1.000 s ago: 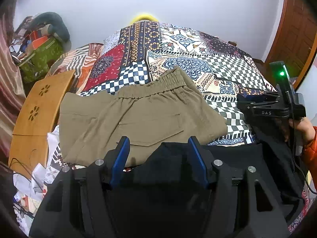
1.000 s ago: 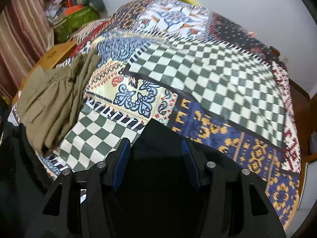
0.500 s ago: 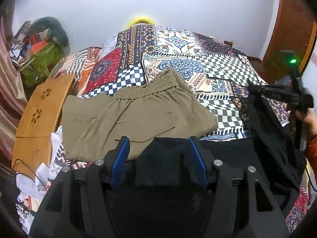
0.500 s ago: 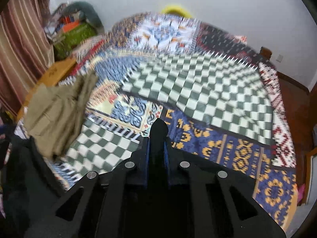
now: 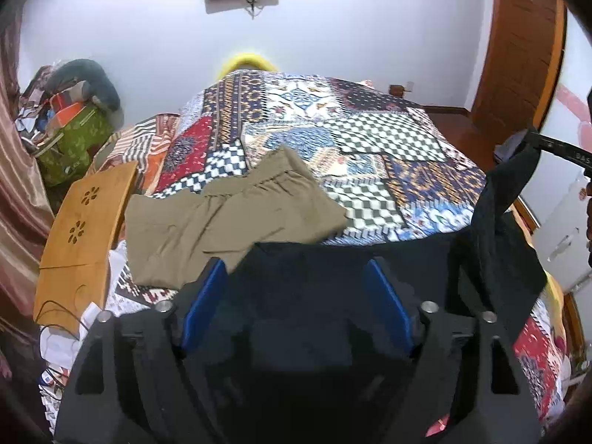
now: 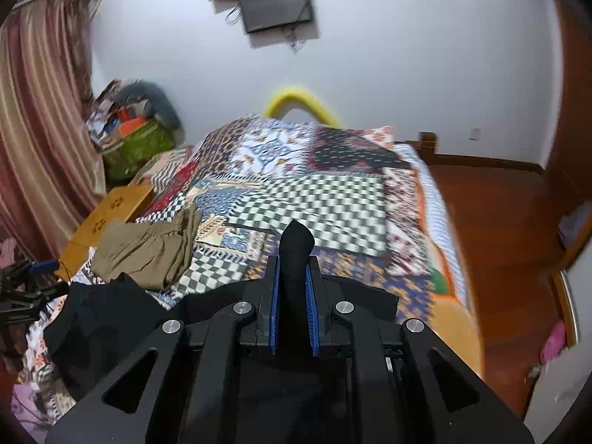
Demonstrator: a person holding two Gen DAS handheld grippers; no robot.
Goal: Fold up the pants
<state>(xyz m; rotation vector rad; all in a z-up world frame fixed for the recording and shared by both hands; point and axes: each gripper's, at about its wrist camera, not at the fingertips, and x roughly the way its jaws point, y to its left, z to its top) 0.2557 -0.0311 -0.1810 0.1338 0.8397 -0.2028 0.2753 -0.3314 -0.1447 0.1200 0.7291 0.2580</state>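
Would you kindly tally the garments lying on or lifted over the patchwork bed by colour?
Olive-khaki folded pants: 1
Black pants, pinched in the right tool and lying slack between the open left tool fingers: 1
Total: 2 garments

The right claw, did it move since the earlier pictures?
Yes. The right claw, shut on the black pants, rose: its own view now shows far more of the wall and the wall-mounted screen above the bed.
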